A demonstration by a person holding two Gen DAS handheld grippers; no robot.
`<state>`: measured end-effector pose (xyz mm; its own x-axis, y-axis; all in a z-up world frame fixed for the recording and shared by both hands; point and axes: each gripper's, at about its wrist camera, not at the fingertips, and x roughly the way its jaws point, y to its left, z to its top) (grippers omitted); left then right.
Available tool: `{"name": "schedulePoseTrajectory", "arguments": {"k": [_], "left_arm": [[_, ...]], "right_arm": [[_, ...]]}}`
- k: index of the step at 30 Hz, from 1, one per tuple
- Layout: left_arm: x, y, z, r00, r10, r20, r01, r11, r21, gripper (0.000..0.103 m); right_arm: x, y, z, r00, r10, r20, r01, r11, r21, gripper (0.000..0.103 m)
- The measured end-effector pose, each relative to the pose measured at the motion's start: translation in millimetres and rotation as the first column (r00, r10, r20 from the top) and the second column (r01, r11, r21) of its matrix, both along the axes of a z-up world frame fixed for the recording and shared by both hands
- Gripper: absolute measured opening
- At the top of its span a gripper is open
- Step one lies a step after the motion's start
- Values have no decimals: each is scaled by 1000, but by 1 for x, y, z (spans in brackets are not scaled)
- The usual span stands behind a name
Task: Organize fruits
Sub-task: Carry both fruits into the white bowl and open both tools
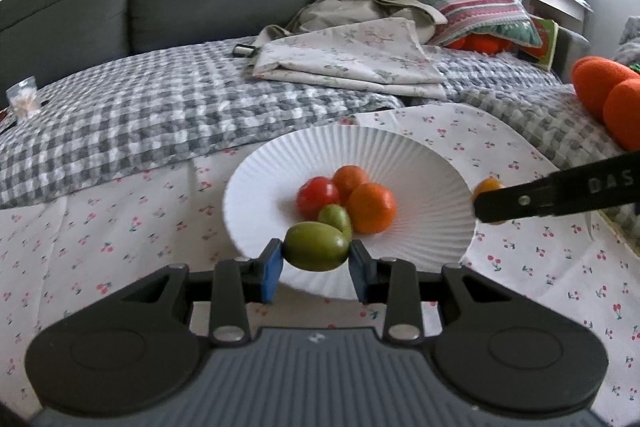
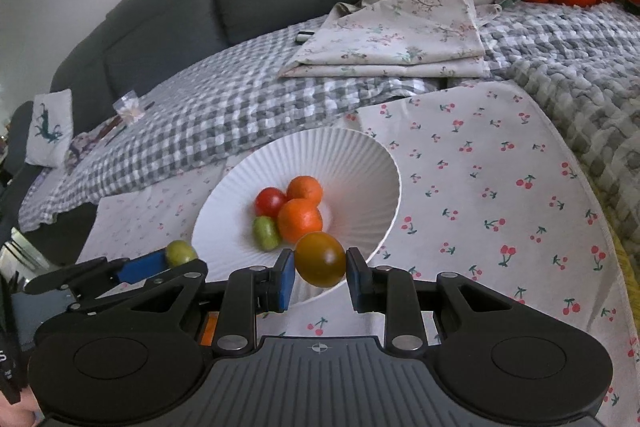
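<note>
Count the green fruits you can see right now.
2. One green fruit lies in the white dish beside the oranges; the other green fruit is pinched by the left gripper. None seem hidden.

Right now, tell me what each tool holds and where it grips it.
Left tool: green fruit, pinched at its two ends. Right tool: yellow-brown fruit, gripped across its sides.

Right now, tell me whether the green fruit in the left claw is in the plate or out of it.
Out. The green fruit sits clamped between the left claw pads at the white plate's near rim, apart from the fruits lying inside.
</note>
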<state>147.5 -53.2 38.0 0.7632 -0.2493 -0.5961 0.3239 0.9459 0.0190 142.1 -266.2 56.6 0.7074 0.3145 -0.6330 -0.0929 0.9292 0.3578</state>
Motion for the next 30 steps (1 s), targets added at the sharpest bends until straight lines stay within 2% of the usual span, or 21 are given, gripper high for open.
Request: {"name": "schedulePoseTrajectory", "arguments": {"k": [19,21,23,26,28,30], "left_arm": [[16,-13,-20,998,-54,-13,54,998,27,35],[16,-12,-19,998,-57,-15,58,998,19,42],[15,-10,-17,999,-54,-4,54,998,9,60],[14,-5,-13,999,-40,7,40,999,-9,62],[14,-1,-11,1000,-30,-1,30,999,-26,62],[13,5,-9,1000,-19,-4,19,999,-37,62]], "right_arm": [[20,25,-23,999,31,18,-29,994,-107,29],[21,25,-23,999,31,18,-29,994,-110,29],[21,25,-23,999,29,17,-27,994,-110,29],[20,24,-23,999,27,20,-25,995,-98,36],[19,23,-20,1000,20,25,-17,995,-93,44],[17,21,-18,999,9,32,-6,996,-94,46]]}}
